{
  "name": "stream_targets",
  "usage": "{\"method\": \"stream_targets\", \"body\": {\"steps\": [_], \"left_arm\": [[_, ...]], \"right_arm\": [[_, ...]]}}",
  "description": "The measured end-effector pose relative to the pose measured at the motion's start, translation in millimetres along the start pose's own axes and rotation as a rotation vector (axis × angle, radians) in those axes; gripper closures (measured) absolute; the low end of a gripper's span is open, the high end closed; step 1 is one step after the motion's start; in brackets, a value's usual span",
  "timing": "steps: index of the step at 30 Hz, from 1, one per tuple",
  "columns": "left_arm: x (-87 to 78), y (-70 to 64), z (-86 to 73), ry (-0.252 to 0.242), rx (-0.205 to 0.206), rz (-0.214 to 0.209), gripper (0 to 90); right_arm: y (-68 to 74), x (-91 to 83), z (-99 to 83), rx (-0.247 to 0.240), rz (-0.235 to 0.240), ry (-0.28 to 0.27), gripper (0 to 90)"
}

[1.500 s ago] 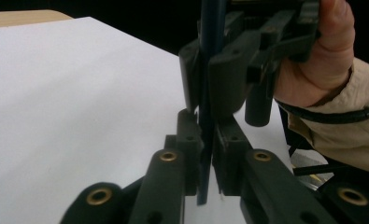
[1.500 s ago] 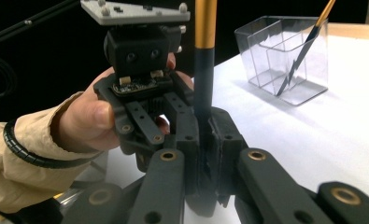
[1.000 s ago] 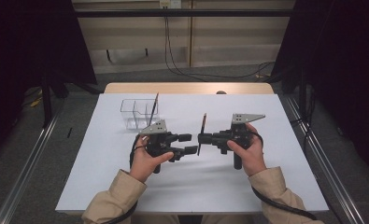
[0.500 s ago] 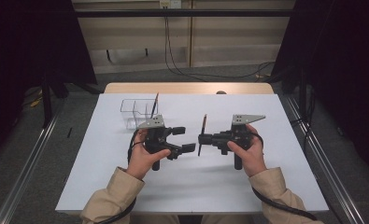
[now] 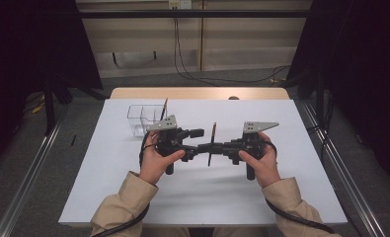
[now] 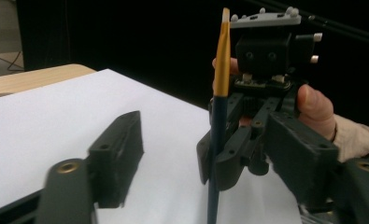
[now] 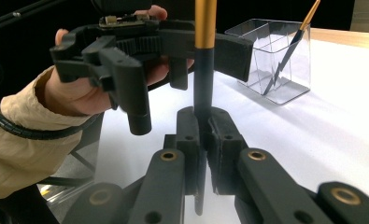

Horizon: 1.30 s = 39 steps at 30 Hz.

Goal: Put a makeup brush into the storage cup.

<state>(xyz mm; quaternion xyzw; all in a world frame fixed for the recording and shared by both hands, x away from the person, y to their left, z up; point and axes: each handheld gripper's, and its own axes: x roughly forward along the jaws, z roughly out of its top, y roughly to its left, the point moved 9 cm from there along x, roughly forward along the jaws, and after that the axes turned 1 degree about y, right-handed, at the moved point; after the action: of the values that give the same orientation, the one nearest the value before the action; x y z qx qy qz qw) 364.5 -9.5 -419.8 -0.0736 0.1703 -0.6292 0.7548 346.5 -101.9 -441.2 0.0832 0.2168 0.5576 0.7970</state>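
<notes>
A dark blue pencil with a gold top stands upright over the middle of the table. My right gripper is shut on its lower part. The right gripper also appears in the left gripper view, facing the camera. My left gripper is open, with one jaw on each side of the pencil and not touching it. At the back left, a clear plastic holder contains a second pencil that leans against its wall.
White paper covers the wooden table. Metal rails run along the floor on both sides, and cables lie on the floor behind the table.
My left gripper has moved right towards the right gripper, so its open jaws now stand on either side of the pencil. The right gripper and pencil have barely moved.
</notes>
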Motion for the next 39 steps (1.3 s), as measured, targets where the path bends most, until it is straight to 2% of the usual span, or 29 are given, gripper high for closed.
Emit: {"method": "stream_targets", "body": {"steps": [5,8,11,15,17,23,28,39], "left_arm": [[0.9,-0.9,1.8,0.012,0.018,0.006,44.9],[0.4,-1.3,2.4,0.015,-0.001,0.009,55.3],[1.7,-3.3,2.0,0.018,0.004,-0.003,60.5],[3.3,-4.1,1.0,0.033,0.012,0.011,66.6],[3.4,-4.8,2.1,0.022,0.006,0.001,71.5],[4.1,-8.5,1.6,0.027,0.033,-0.007,82.8],[3.7,-9.6,2.7,0.017,0.044,-0.007,83.5],[-2.9,-8.9,7.1,-0.006,0.059,0.011,83.5]], "right_arm": [[1.1,1.3,-0.1,-0.005,0.002,0.004,84.6],[1.8,2.6,-1.0,-0.007,0.005,0.009,84.6],[2.6,4.2,-1.3,-0.011,0.005,0.012,84.6],[3.6,5.6,-1.2,-0.015,0.008,0.015,84.5],[4.4,5.9,-0.9,-0.018,0.009,0.017,84.5],[4.4,6.4,-1.0,-0.022,0.005,0.018,84.5],[4.8,5.4,-0.4,-0.032,0.001,0.013,83.3],[2.9,0.1,-1.3,-0.055,-0.024,0.013,50.3]]}}
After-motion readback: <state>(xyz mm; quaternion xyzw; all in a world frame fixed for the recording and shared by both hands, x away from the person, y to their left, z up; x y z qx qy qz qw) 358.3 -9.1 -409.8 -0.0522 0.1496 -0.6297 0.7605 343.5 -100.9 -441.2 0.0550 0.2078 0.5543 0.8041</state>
